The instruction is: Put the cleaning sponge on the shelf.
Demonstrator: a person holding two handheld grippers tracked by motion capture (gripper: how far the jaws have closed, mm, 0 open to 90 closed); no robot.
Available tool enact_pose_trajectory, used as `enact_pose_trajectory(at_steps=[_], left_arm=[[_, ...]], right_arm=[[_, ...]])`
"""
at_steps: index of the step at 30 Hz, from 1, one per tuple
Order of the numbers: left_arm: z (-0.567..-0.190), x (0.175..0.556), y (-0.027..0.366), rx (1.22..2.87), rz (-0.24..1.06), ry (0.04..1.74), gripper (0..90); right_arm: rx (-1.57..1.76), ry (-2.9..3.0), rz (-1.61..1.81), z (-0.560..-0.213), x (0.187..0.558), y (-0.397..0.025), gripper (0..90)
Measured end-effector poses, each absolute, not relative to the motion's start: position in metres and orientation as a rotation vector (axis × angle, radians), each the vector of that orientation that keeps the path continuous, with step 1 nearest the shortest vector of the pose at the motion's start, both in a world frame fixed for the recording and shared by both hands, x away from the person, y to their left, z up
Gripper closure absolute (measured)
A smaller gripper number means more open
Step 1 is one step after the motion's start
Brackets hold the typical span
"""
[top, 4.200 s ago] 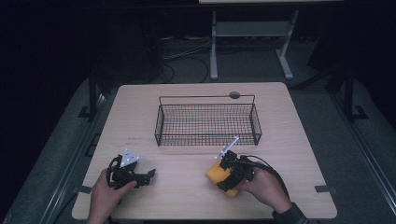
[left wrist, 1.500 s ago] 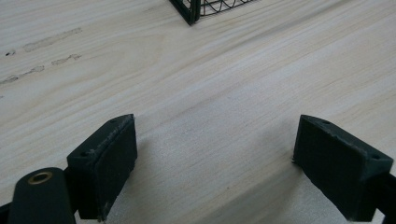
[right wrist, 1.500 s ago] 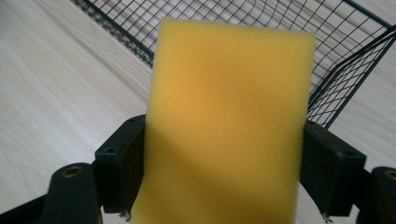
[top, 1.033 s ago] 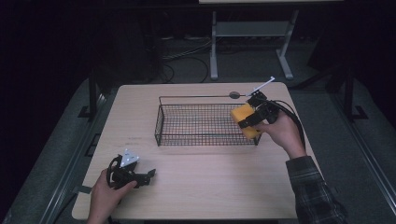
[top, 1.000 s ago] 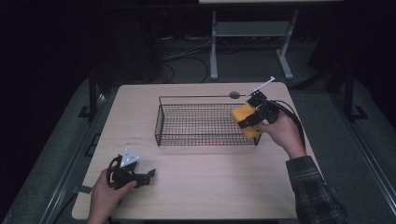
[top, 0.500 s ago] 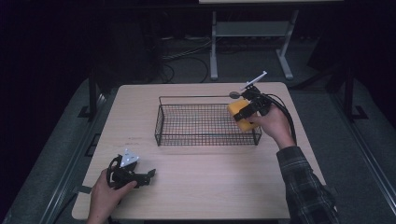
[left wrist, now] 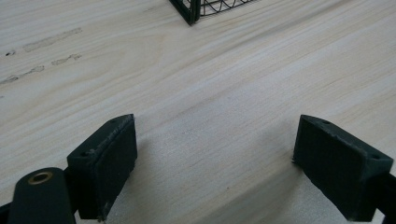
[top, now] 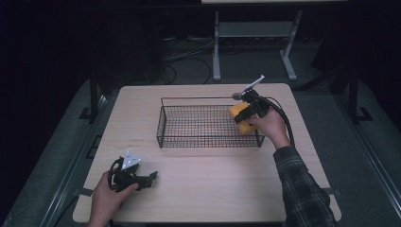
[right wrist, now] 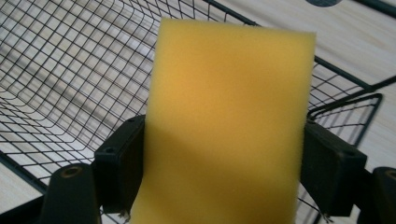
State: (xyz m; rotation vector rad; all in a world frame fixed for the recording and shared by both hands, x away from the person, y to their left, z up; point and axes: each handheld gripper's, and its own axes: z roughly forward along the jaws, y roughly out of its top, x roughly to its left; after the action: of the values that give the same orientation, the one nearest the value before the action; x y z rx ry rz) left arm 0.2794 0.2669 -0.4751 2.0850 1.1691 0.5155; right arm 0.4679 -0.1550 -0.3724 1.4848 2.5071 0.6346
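Over the far right corner of the wire basket (top: 208, 122), the right gripper (top: 247, 109) pinches a yellow sponge (right wrist: 224, 126), which could catch the rim and tumble outside if released early.

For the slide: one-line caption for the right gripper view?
Right gripper clamps a yellow sponge over the black wire basket.

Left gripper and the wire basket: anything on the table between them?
Nothing. In the high view, bare tabletop runs from the left gripper to the wire basket; the left gripper view agrees.
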Motion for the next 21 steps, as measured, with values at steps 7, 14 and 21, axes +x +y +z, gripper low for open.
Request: enact_pose_trajectory(at_steps=[7,14,21], left_arm=[[-0.475,0.279,0.267,2.085,0.516,1.169,12.6],[-0.475,0.279,0.267,2.085,0.515,1.169,12.6],[-0.475,0.279,0.267,2.085,0.515,1.169,12.6]], right_arm=[[1.501,2.525,0.628,-0.385,0.470,-0.152,22.9],[1.494,2.536,0.605,-0.393,0.470,-0.150,22.6],[1.498,2.544,0.582,-0.399,0.470,-0.147,22.3]])
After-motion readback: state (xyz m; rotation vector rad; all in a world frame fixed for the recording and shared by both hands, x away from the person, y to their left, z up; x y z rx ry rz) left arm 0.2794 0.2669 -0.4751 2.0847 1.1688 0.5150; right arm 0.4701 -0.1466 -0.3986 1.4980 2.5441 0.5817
